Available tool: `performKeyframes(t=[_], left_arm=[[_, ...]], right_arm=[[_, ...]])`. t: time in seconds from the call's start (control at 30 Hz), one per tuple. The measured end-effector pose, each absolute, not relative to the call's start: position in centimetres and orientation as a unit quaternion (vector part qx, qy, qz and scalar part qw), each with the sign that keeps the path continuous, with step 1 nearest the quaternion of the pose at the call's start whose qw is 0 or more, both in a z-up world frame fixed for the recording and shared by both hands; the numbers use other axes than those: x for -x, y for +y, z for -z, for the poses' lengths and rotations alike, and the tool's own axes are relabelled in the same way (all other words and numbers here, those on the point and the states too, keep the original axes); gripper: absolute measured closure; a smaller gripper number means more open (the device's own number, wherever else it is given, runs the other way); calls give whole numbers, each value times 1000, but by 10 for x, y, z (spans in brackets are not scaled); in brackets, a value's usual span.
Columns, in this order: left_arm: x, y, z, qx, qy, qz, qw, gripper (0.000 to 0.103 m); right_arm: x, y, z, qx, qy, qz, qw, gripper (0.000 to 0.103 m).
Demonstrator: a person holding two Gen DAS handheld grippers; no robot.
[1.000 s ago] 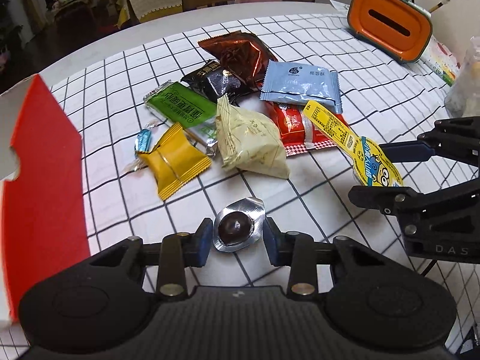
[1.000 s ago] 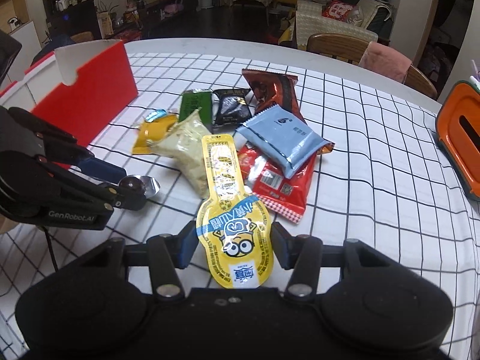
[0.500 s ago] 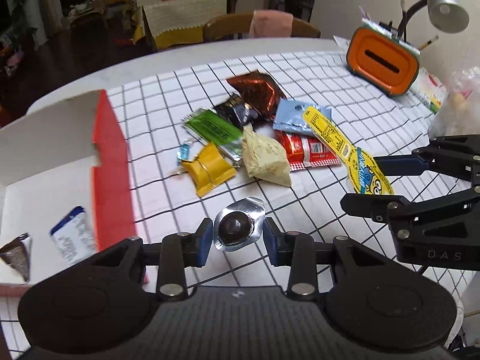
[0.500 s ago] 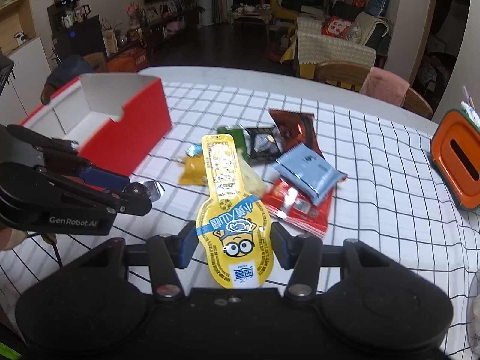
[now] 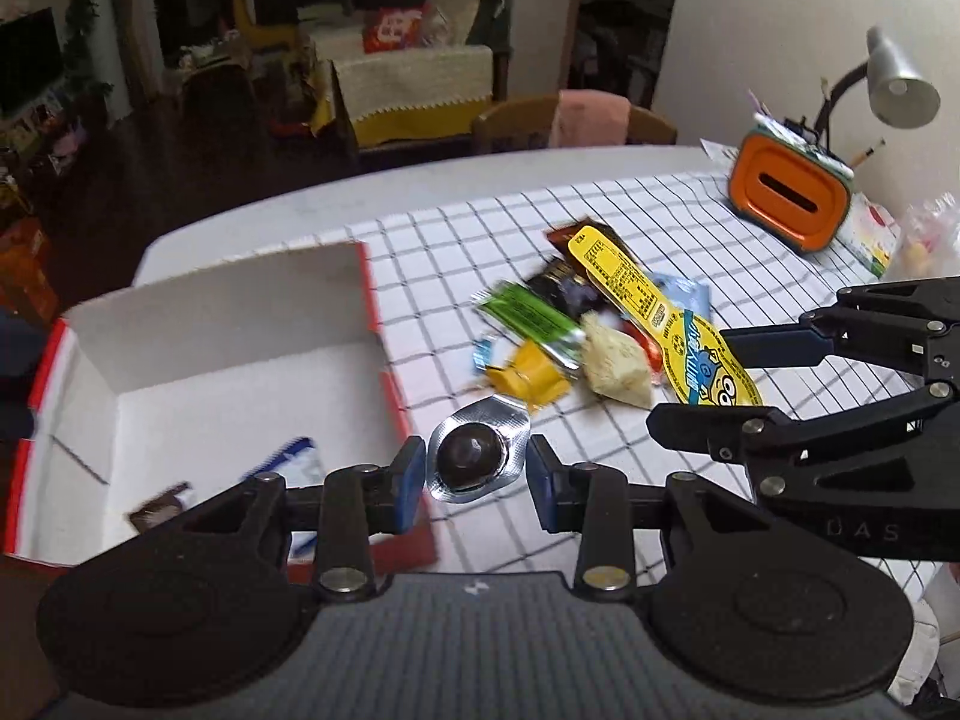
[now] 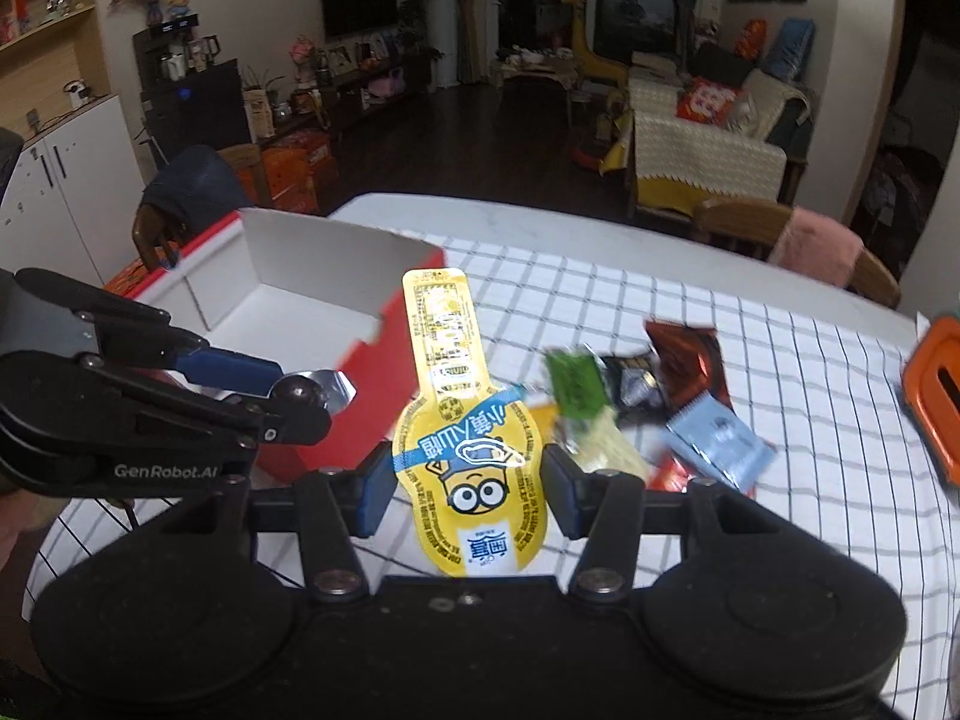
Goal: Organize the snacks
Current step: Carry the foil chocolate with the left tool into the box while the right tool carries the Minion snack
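In the left wrist view, the left claw [image 5: 477, 474] sits at the bottom centre of the frame, its blue pads closed on a silver foil blister holding a round chocolate [image 5: 478, 456]. Left of it, filling the middle left of the frame, is an open red box with a white inside [image 5: 240, 324]; two small packets (blurred, one white and blue, one brown) lie on its floor at the lower left. The box stands on a bench covered by a white cloth with a black grid [image 5: 660, 216]. A loose pile of snack packets [image 5: 540, 336] lies on the cloth at centre right, well apart from an orange tissue box [image 5: 789, 198] in the upper right.

In the right wrist view, the right claw [image 6: 468, 489] at bottom centre grips a long yellow cartoon-printed pouch [image 6: 465, 438] by its wide lower end, the narrow end standing upward toward the middle of the frame. The left claw enters from the left edge with the foil snack at its tip, in front of the red box.
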State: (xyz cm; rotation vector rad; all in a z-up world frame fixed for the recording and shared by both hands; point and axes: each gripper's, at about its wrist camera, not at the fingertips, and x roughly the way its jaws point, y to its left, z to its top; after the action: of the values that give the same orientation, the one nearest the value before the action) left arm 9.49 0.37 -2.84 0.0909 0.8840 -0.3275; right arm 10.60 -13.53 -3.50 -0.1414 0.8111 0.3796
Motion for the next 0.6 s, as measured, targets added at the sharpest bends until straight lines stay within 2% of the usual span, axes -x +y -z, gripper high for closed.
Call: performKeyframes(t=[0.3, 0.6], left_arm=[[-107, 60, 10, -40, 402, 121, 907, 68], [-128, 116, 8, -42, 401, 82, 911, 67]], right_arm=[[-125, -76, 18, 97, 375, -197, 901, 53], [-156, -24, 25, 105, 386, -210, 892, 53]])
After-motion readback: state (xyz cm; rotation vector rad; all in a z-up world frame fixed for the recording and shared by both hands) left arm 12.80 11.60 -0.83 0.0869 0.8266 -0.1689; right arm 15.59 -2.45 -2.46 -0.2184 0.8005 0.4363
